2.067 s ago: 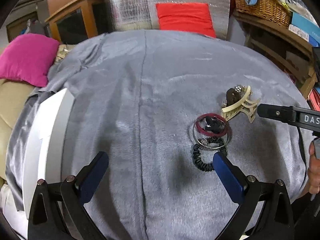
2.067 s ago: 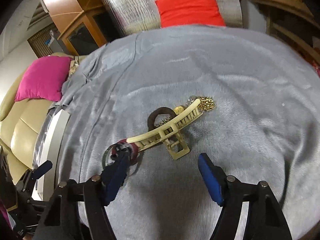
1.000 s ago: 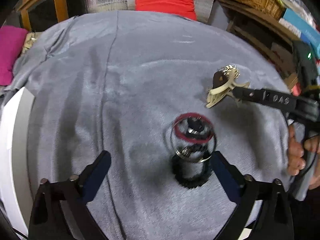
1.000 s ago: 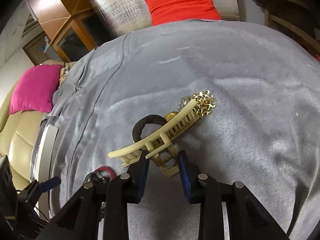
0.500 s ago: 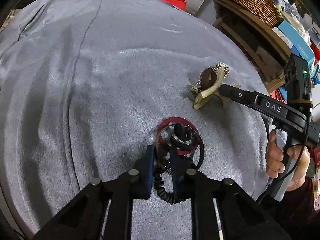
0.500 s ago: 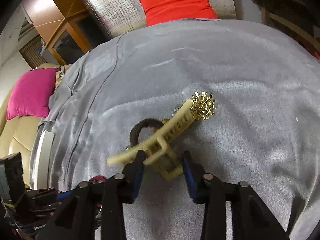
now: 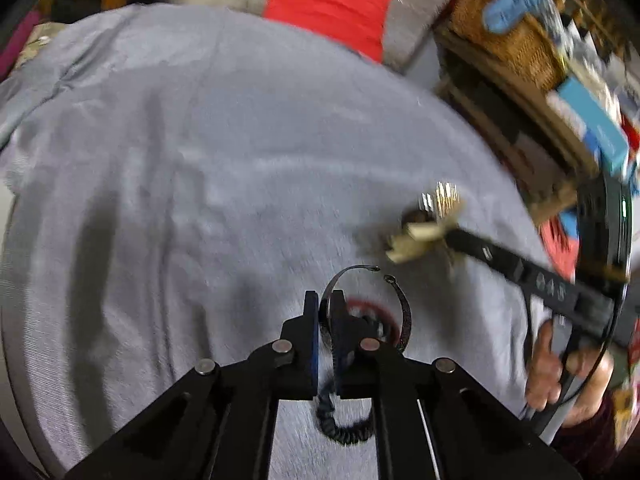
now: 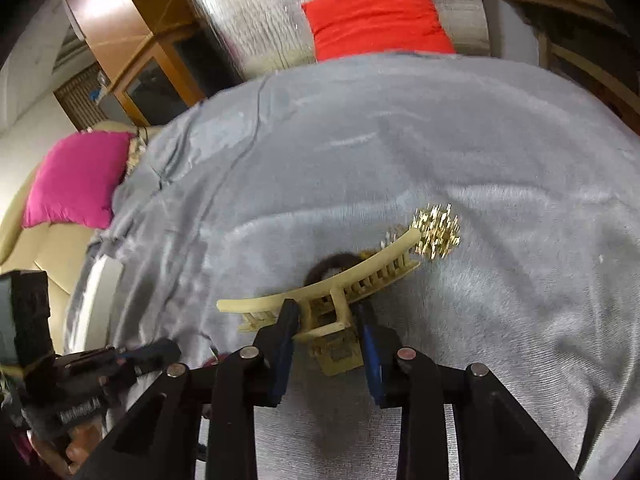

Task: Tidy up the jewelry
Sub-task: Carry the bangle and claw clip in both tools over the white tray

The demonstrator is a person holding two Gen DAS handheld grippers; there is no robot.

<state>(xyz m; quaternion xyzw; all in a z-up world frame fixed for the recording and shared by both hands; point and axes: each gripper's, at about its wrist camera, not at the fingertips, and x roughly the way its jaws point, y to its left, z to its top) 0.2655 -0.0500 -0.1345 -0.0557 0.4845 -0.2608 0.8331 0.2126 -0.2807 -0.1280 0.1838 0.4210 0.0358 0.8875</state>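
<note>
The left gripper (image 7: pixel 325 307) has its blue-padded jaws pinched nearly together on a thin black open-ended metal bangle (image 7: pixel 404 312), whose loop arcs up toward 1 o'clock from the fingertips. Under it on the grey plush blanket (image 7: pixel 200 160) lie a dark red ring bangle (image 7: pixel 374 306) and, at 6 o'clock, a black coiled hair tie (image 7: pixel 340 430). The right gripper (image 8: pixel 326 326) is narrowed onto the hinge of a cream plastic claw hair clip (image 8: pixel 320 294), with a spiky gold ornament (image 8: pixel 438 232) at 1 o'clock and a dark brown hair band (image 8: pixel 332 266) behind the clip
</note>
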